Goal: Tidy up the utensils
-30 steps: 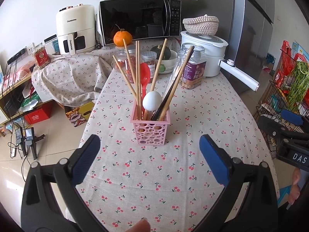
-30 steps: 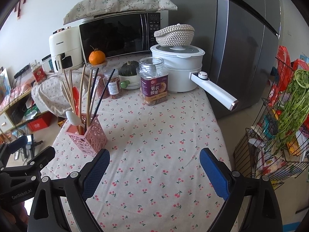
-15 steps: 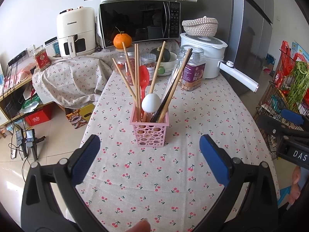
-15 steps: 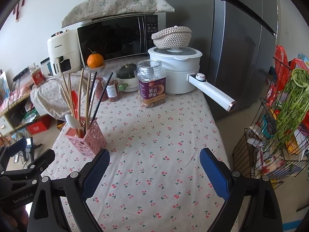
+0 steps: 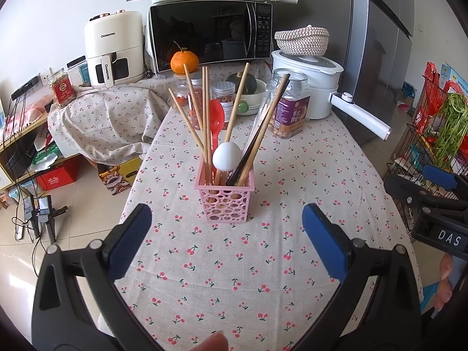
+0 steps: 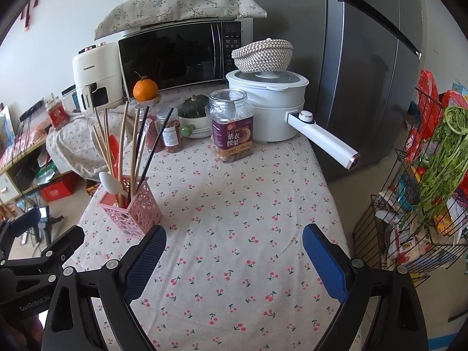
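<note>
A pink perforated holder (image 5: pixel 224 201) stands mid-table on the cherry-print cloth. It holds several wooden chopsticks (image 5: pixel 204 117), dark chopsticks (image 5: pixel 263 134), a red spoon (image 5: pixel 216 120) and a white spoon (image 5: pixel 226 160). The holder also shows in the right wrist view (image 6: pixel 131 207) at the left. My left gripper (image 5: pixel 226 239) is open and empty, just in front of the holder. My right gripper (image 6: pixel 234 259) is open and empty over bare cloth, to the right of the holder.
At the table's far end stand a purple-label jar (image 5: pixel 289 108), small spice jars (image 5: pixel 223 99), a bowl with a squash (image 6: pixel 194 117), a white cooker with a long handle (image 6: pixel 321 140), a microwave (image 5: pixel 210 33) and an air fryer (image 5: pixel 114 49). A wire rack with greens (image 6: pixel 424 181) stands right.
Both grippers have drawn back and risen slightly from the table; the holder sits a little farther away in both views. Nothing was grasped or moved.
</note>
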Available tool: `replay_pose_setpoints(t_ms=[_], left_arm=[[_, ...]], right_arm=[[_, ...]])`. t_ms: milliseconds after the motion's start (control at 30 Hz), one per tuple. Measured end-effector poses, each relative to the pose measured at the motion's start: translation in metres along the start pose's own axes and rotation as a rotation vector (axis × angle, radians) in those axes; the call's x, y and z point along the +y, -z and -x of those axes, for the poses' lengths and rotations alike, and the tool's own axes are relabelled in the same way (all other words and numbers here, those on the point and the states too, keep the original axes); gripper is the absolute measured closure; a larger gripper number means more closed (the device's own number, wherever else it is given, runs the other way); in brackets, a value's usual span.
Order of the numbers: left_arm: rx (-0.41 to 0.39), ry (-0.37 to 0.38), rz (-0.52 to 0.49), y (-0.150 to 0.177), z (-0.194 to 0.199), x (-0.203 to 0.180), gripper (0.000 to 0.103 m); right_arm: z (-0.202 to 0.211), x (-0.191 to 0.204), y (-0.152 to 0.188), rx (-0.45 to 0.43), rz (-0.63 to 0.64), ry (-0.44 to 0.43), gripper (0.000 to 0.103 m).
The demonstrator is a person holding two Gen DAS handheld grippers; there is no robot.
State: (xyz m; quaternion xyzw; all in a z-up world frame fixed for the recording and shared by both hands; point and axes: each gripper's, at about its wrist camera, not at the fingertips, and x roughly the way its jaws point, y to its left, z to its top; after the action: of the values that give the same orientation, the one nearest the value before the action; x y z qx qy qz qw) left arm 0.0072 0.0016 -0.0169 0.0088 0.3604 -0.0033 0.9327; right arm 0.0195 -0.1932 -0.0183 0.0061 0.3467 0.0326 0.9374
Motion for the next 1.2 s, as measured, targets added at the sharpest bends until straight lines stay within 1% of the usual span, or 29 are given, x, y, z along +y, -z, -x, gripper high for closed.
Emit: replay_pose_setpoints(t_ms=[700,1200], left_arm=[[-0.004,0.001,-0.003,-0.0009,0.0012,-0.0011,0.001],[0.013,0.01,0.004,0.0,-0.0013,-0.0015,0.001]], right_arm=[[-0.0024,0.0021,0.0011,0.008,0.007,-0.002,0.007],[-0.0043,0.0019,0.0029,0.014,0.003,-0.003,0.007]])
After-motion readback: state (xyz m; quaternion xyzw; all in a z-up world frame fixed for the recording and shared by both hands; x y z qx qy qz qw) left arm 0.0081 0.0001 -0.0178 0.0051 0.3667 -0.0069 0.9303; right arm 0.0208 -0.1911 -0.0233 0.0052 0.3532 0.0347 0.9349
